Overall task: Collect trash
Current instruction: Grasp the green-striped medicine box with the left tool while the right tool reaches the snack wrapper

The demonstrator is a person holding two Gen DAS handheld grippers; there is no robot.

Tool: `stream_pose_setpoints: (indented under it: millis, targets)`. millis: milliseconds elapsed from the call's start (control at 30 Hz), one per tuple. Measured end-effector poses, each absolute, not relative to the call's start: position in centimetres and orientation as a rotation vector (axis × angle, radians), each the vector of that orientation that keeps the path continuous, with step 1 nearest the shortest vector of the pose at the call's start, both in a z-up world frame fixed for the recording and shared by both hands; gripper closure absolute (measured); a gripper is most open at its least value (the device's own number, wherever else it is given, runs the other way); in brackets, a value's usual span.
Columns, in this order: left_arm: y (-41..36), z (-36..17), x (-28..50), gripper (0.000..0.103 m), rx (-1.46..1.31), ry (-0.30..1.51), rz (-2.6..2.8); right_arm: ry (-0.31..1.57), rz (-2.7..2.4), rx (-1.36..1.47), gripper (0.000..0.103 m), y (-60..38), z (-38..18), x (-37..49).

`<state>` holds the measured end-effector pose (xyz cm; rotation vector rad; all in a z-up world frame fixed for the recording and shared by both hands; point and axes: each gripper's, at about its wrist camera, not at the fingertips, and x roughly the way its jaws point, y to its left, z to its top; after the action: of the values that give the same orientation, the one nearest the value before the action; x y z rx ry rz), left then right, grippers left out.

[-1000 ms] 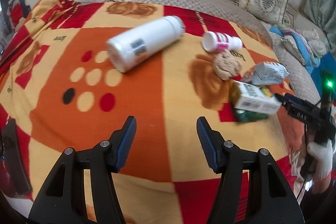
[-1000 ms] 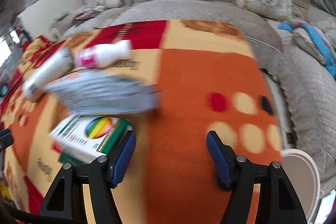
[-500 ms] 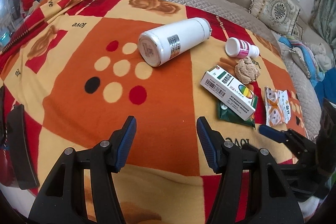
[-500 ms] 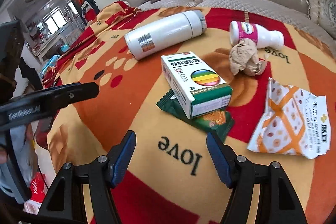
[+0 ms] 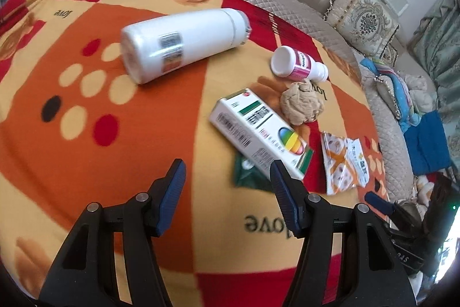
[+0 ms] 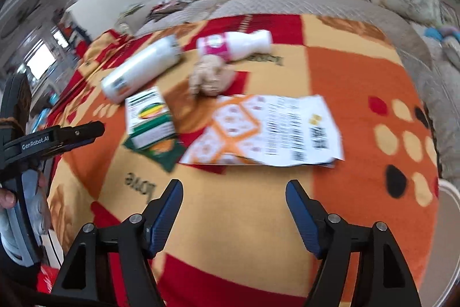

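Trash lies on an orange, red and yellow blanket: a white medicine box on a green sachet, a crumpled brown paper ball, a small pink-labelled bottle, an orange-and-white wrapper and a large white bottle. My left gripper is open and empty, just short of the box. My right gripper is open and empty, just short of the wrapper. The right wrist view also shows the box, paper ball and small bottle.
A beige quilted sofa with patterned cushions runs behind and to the right of the blanket. Blue cloth and clutter lie at the right. A white rim shows at the right edge of the right wrist view.
My left gripper moved forward toward the medicine box. My right gripper swung right, so the wrapper now lies straight ahead of it. Both stayed open.
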<state>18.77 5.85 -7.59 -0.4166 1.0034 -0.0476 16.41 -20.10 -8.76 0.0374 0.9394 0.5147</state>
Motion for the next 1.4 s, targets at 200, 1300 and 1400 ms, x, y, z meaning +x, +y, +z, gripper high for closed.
stream_pose_setpoints:
  millis: [200, 1300, 1400]
  targets:
    - [3.9, -5.7, 20.6, 0.043, -0.353, 0.951, -0.026, 0.917, 0.484, 0.069, 0.031, -22.3, -8.1, 17.1]
    - [5.8, -10.1, 19.2, 0.042, -0.042, 1.233, -0.162, 1.087, 0.556, -0.064, 0.025, -21.4, -9.6, 20.0]
    - [6.9, -9.3, 18.5, 0.042, -0.108, 1.195, -0.161, 1.064, 0.579, -0.069, 0.025, -21.9, -9.2, 18.2]
